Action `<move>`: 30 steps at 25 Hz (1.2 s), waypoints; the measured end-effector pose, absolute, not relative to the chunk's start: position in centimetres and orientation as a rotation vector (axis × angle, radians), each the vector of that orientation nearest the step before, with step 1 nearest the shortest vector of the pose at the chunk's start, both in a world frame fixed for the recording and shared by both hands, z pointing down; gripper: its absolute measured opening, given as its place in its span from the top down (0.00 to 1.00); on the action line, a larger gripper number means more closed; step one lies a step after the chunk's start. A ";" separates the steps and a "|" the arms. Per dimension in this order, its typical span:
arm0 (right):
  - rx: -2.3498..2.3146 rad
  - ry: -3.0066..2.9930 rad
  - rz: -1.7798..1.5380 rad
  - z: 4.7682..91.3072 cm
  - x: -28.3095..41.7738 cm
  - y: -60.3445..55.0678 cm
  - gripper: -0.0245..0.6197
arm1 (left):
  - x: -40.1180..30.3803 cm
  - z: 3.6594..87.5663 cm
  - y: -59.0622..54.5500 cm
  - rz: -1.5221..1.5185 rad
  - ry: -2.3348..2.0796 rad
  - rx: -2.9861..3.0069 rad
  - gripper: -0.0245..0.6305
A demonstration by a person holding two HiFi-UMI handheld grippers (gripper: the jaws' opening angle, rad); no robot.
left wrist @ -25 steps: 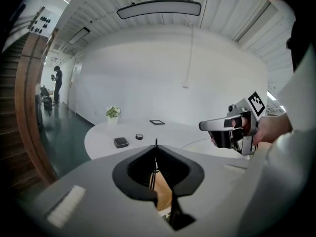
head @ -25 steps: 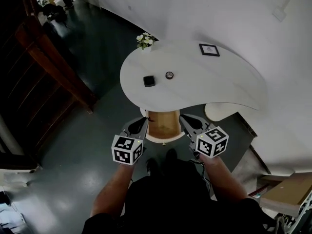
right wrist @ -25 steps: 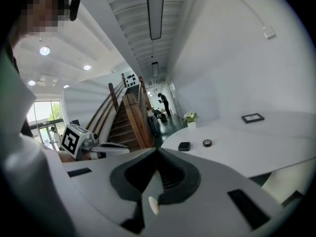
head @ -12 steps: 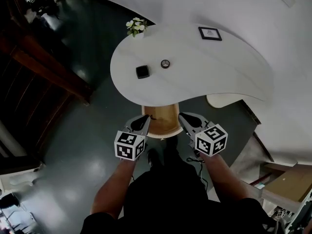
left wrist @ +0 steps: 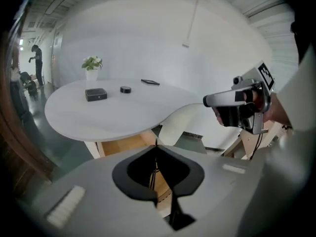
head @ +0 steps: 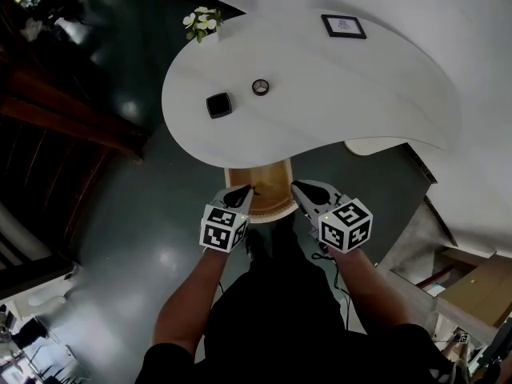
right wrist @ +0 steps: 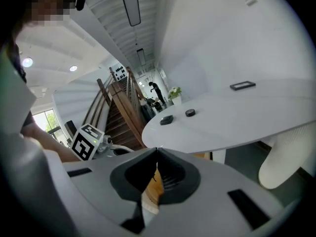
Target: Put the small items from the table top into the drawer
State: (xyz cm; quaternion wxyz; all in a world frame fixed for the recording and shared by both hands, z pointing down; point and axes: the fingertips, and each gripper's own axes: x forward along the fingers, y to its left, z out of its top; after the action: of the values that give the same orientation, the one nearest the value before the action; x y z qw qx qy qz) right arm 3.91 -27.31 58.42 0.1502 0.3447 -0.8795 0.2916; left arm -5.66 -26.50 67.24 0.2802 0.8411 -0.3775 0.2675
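table top (head: 336, 94): smooth matt white | pedestal (head: 258, 186): wood | floor (head: 136, 238): glossy dark

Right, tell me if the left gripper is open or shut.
Shut: the left gripper has its fingers meeting at the tips, nothing between them.

Bright, sharp, fisheye-warped, dark-vignetted edges
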 end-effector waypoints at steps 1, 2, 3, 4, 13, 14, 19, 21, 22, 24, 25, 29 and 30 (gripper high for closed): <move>0.989 -2.524 0.845 58.7 4.0 -27.3 0.94 | -5.4 67.9 -26.6 0.740 -0.997 2.252 0.93; 0.987 -2.521 0.852 59.0 4.1 -27.3 0.94 | -5.1 68.6 -26.6 0.764 -0.982 2.248 0.93; 0.984 -2.518 0.859 59.3 4.2 -27.3 0.94 | -4.9 69.3 -26.6 0.789 -0.968 2.244 0.93; 0.981 -2.515 0.866 59.6 4.3 -27.3 0.94 | -4.7 69.9 -26.7 0.816 -0.954 2.240 0.93; 0.962 -2.497 0.896 61.4 4.7 -27.5 0.94 | -3.6 75.6 -26.1 1.107 -0.798 2.223 0.93; 0.962 -2.496 0.898 61.5 4.7 -27.6 0.94 | -3.5 76.1 -26.1 1.137 -0.779 2.223 0.93; 0.960 -2.488 0.907 62.1 4.9 -27.9 0.94 | -3.1 78.5 -25.9 1.325 -0.654 2.248 0.93; 0.960 -2.484 0.910 62.4 5.0 -28.0 0.94 | -3.0 79.4 -25.8 1.391 -0.602 2.258 0.93; 0.960 -2.482 0.911 62.5 5.1 -28.0 0.94 | -2.9 79.8 -25.7 1.417 -0.577 2.262 0.93; 0.962 -2.478 0.914 62.8 5.1 -28.0 0.94 | -2.8 80.5 -25.5 1.463 -0.533 2.268 0.93; 0.963 -2.475 0.915 62.9 5.2 -28.1 0.94 | -2.7 80.8 -25.4 1.485 -0.515 2.272 0.93; 0.973 -2.469 0.922 63.3 5.5 -28.1 0.94 | -2.6 81.8 -25.2 1.549 -0.466 2.273 0.93; 0.975 -2.468 0.923 63.4 5.6 -28.1 0.94 | -2.6 82.1 -25.1 1.573 -0.453 2.271 0.93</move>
State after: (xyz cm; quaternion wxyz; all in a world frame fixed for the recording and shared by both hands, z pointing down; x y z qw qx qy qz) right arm 5.55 -28.13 63.37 0.1653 0.3423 -0.8663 0.3242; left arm -2.60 -25.14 82.11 0.1703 0.7994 -0.1594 0.5536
